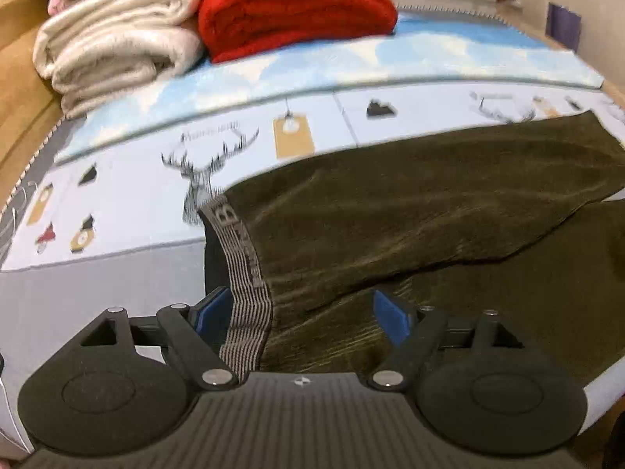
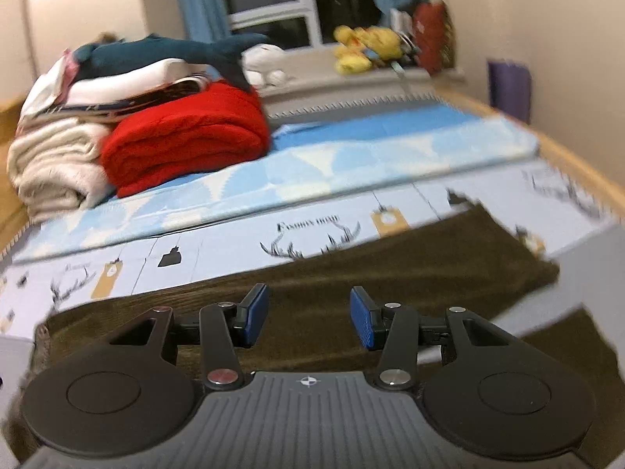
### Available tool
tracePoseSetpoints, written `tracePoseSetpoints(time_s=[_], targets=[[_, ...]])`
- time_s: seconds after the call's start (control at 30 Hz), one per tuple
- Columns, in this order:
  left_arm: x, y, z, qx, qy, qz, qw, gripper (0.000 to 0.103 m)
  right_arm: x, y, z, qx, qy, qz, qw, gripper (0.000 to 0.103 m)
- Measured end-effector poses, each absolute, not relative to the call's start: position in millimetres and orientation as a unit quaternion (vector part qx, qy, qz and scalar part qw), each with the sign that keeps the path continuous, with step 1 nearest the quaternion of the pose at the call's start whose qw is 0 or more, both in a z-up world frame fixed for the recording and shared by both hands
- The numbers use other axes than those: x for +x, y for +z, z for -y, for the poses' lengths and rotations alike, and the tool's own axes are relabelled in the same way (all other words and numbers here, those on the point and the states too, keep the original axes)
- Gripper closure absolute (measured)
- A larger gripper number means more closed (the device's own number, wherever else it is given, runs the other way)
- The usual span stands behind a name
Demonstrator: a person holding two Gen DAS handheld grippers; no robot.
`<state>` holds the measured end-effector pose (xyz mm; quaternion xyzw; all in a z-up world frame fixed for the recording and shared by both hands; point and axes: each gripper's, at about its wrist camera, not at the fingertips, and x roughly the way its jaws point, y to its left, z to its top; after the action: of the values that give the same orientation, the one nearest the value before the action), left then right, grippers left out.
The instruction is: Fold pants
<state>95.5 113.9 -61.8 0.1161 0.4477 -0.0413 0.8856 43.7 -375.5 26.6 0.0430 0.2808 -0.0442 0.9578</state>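
1. Two grippers hover over olive pants [image 1: 429, 203] spread flat on the bed [image 1: 129, 203].
2. Left gripper [image 1: 302, 312]: jaws wide apart above the striped waistband [image 1: 242, 273], gripping nothing.
3. Right gripper [image 2: 308, 318]: jaws half open and empty above the fabric.

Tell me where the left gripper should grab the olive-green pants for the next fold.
Probably the striped grey waistband of the olive-green pants: a thick, firm edge lying just ahead between the open left gripper pads. Come down from above, pads straddling the band across its width.
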Motion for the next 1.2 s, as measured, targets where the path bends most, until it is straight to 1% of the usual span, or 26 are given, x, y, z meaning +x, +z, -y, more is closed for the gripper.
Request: tracePoseSetpoints(time_s=[0.13, 0.17, 0.2, 0.23, 0.27, 0.3, 0.33, 0.37, 0.4, 0.53, 0.63, 0.67, 0.8, 0.83, 0.9, 0.93, 0.97, 1.0, 1.2], targets=[[116, -74, -113, 0.119, -0.043, -0.436, 0.891, 0.022, 54, 25, 350, -0.022, -0.033, -0.265, 0.963, 0.055], [122, -76, -114, 0.118, -0.043, -0.433, 0.893, 0.026, 56, 25, 345, -0.034, -0.028, -0.26, 0.965, 0.055], [129, -79, -115, 0.115, -0.043, -0.433, 0.893, 0.033, 59, 24, 340, -0.044, -0.023, -0.255, 0.966, 0.056], [135, -80, -116, 0.112, -0.044, -0.433, 0.893, 0.037, 61, 24, 336, -0.056, -0.019, -0.252, 0.966, 0.056], [142, -81, -117, 0.107, -0.046, -0.432, 0.894, 0.047, 62, 23, 333, -0.065, -0.016, -0.249, 0.966, 0.056], [150, -82, -119, 0.101, -0.048, -0.43, 0.896, 0.061, 64, 23, 331, -0.072, -0.014, -0.246, 0.967, 0.056], [157, -82, -121, 0.094, -0.048, -0.427, 0.898, 0.069, 64, 24, 329, -0.074, -0.012, -0.244, 0.967, 0.056], [165, -82, -124, 0.084, -0.046, -0.426, 0.899, 0.079, 66, 25, 329, -0.074, -0.014, -0.24, 0.968, 0.057], [174, -83, -126, 0.076, -0.039, -0.425, 0.901, 0.081, 67, 26, 329, -0.071, -0.016, -0.238, 0.969, 0.058], [208, -90, -124, 0.071, -0.005, -0.415, 0.907, 0.081, 73, 29, 338, -0.04, -0.029, -0.235, 0.971, 0.059], [233, -96, -123, 0.058, -0.008, -0.408, 0.911, 0.08, 77, 27, 341, -0.032, -0.032, -0.241, 0.969, 0.059], [241, -98, -123, 0.055, -0.008, -0.403, 0.913, 0.078, 78, 26, 341, -0.032, -0.031, -0.244, 0.969, 0.059], [276, -108, -128, 0.045, 0.023, -0.389, 0.92, 0.052, 81, 20, 339, -0.043, -0.021, -0.26, 0.964, 0.056], [285, -111, -130, 0.038, 0.022, -0.39, 0.92, 0.049, 82, 19, 339, -0.048, -0.019, -0.266, 0.963, 0.056], [300, -118, -133, 0.024, 0.02, -0.398, 0.917, 0.032, 85, 15, 339, -0.056, -0.019, -0.278, 0.959, 0.055], [305, -122, -133, 0.024, 0.019, -0.398, 0.917, 0.029, 86, 13, 341, -0.055, -0.019, -0.285, 0.957, 0.055], [309, -125, -132, 0.028, 0.015, -0.398, 0.917, 0.023, 87, 12, 342, -0.051, -0.018, -0.289, 0.956, 0.055], [312, -128, -130, 0.034, 0.006, -0.399, 0.916, 0.02, 88, 11, 344, -0.049, -0.018, -0.293, 0.955, 0.055], [320, -153, -114, 0.083, -0.047, -0.418, 0.904, 0.018, 94, 5, 349, -0.047, -0.025, -0.311, 0.949, 0.055]])
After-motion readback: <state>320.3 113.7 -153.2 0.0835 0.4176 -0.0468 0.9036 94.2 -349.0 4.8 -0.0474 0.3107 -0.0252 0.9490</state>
